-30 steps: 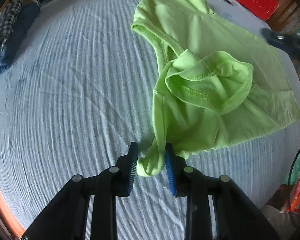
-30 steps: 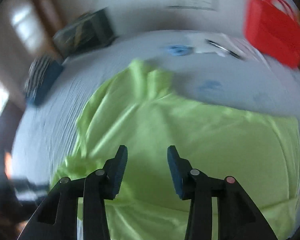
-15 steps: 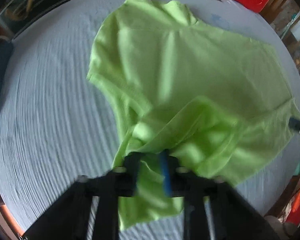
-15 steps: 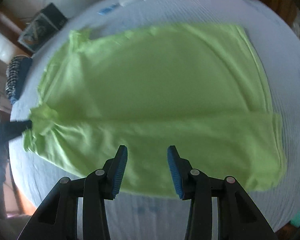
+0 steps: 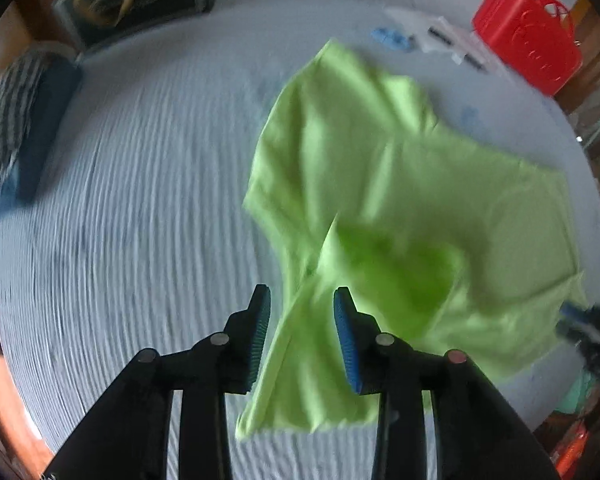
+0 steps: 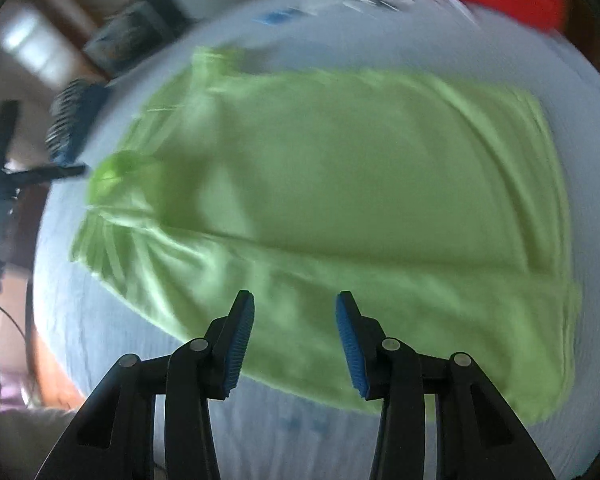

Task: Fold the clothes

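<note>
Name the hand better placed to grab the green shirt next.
Left. Its tongs are opening, with the green T-shirt sleeve fold between the pads; the right tongs hang open above flat cloth near the front edge.

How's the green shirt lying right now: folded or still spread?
Partly folded. The green shirt lies mostly spread on the bed, with its near long edge turned over the body and a sleeve flopped inward.

My blue fingertips (image 5: 342, 336) frame a lime-green T-shirt (image 5: 400, 184) on pale grey ribbed bedding (image 5: 140, 208); beyond, a red basket (image 5: 528, 36).
</note>
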### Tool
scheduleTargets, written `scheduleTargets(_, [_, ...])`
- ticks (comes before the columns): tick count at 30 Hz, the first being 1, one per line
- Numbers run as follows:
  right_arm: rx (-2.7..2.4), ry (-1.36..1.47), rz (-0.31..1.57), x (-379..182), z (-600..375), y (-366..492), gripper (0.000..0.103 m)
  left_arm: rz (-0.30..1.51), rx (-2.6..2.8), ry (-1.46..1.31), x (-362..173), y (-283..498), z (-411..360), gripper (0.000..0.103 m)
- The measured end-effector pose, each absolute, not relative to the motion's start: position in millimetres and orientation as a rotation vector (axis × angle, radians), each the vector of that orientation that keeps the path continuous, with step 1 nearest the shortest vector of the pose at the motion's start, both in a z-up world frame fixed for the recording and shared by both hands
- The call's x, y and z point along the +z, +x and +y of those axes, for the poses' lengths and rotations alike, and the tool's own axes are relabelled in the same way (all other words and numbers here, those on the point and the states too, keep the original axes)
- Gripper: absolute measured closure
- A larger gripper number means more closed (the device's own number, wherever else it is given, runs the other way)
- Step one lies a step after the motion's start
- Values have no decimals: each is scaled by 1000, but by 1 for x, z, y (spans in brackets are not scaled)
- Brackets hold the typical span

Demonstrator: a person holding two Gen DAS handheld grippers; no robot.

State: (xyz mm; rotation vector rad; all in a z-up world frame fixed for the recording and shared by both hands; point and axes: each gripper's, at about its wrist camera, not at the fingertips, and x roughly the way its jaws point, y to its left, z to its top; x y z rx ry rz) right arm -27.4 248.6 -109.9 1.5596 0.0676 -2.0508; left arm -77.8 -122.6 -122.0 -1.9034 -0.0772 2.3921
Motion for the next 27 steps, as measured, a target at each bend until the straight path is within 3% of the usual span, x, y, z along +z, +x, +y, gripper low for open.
scheduleTargets(1, [-2025, 1509, 92, -104, 232, -27, 59, -96, 2383, -1924, -130, -68, -128, 71])
scheduleTargets(5, [-1955, 1383, 204, -98, 168, -25, 30, -138, 2345, -1973, -155, -29, -136, 71])
scheduleTargets(9, [-1899, 1319, 289, -103, 114, -28, 27, -82, 2343, -1962, -168, -20, -131, 71])
scheduleTargets(11, [-1874, 1299, 340, -110, 86, -30, 17, -102, 2338, -1962, -173, -22, -133, 71])
scheduleTargets(13, [-1853, 1289, 389, -120, 62, -32, 16, -87, 2341, -1948, -172, -23, -133, 70])
scheduleTargets(14, [-1837, 1289, 420, -126, 52, -33, 19, -76, 2339, -1947, -172, -23, -133, 70])
scheduleTargets(15, [-1827, 1290, 462, -131, 43, -35, 31, -65, 2335, -1946, -172, -23, -133, 70])
scheduleTargets(16, [-1863, 1315, 421, -132, 44, -45, 87, -53, 2329, -1945, -172, -23, -133, 70])
scheduleTargets(17, [-1903, 1341, 371, -132, 46, -56, 95, -40, 2324, -1947, -172, -24, -133, 70])
scheduleTargets(19, [-1979, 1391, 268, -134, 49, -79, 95, -37, 2310, -1955, -172, -25, -134, 70])
scheduleTargets(21, [-2069, 1449, 58, -131, 75, -105, 84, -43, 2281, -1978, -171, -28, -137, 70])
scheduleTargets(23, [-2142, 1499, -69, -127, 109, -123, 34, -56, 2265, -1986, -164, -34, -140, 66])
scheduleTargets(24, [-2166, 1513, -111, -124, 125, -129, 25, -63, 2275, -1962, -156, -40, -141, 60])
scheduleTargets(26, [-2204, 1523, -189, -117, 161, -137, 22, -74, 2307, -1892, -135, -58, -141, 15])
scheduleTargets(27, [-2229, 1534, -230, -112, 183, -142, 22, -73, 2318, -1853, -124, -72, -139, 5])
